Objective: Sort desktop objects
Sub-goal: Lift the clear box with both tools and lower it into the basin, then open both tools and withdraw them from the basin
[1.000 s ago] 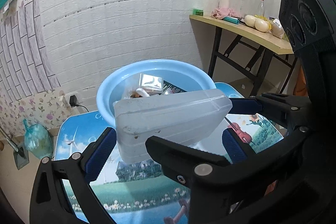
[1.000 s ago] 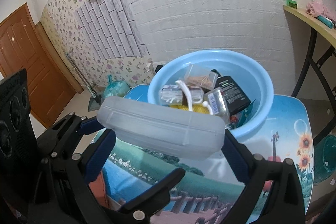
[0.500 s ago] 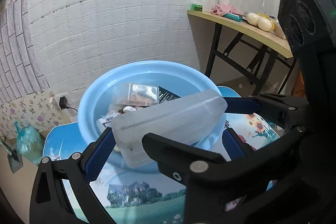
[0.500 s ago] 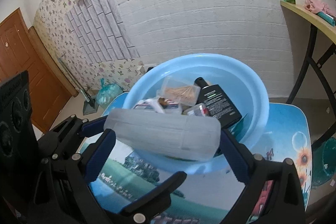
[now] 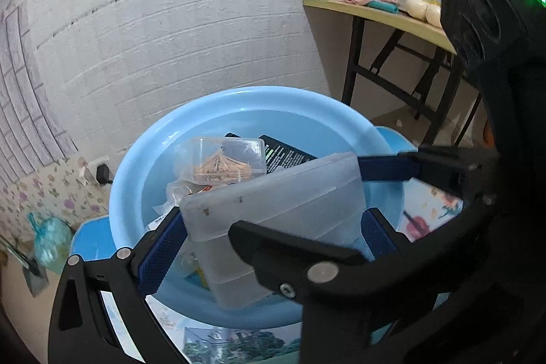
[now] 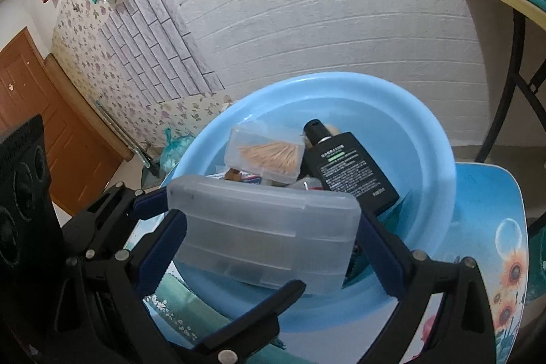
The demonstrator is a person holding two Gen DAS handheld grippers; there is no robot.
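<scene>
A translucent plastic box (image 5: 273, 210) (image 6: 262, 234) hangs tilted over the light blue basin (image 5: 239, 94) (image 6: 341, 79). Both grippers hold it. My left gripper (image 5: 273, 220) is shut on it, blue pads against its two ends. My right gripper (image 6: 269, 224) clamps it the same way. Each view also shows the other gripper's black frame and a blue pad beside the box. Inside the basin lie a black bottle (image 6: 351, 169) (image 5: 286, 152), a clear box of toothpicks (image 6: 266, 156) (image 5: 221, 161) and other small packets, partly hidden by the held box.
The basin stands on a small table with a printed blue top (image 6: 494, 227) (image 5: 430, 203) close to a white brick wall. A wooden side table (image 5: 385, 16) with clutter stands at the right. On the floor to the left sits a teal bag (image 5: 51, 237), near a brown door (image 6: 34, 98).
Both grippers have carried the box forward, from above the table's front part to over the basin. The basin now looks larger and closer. Both grips stay unchanged.
</scene>
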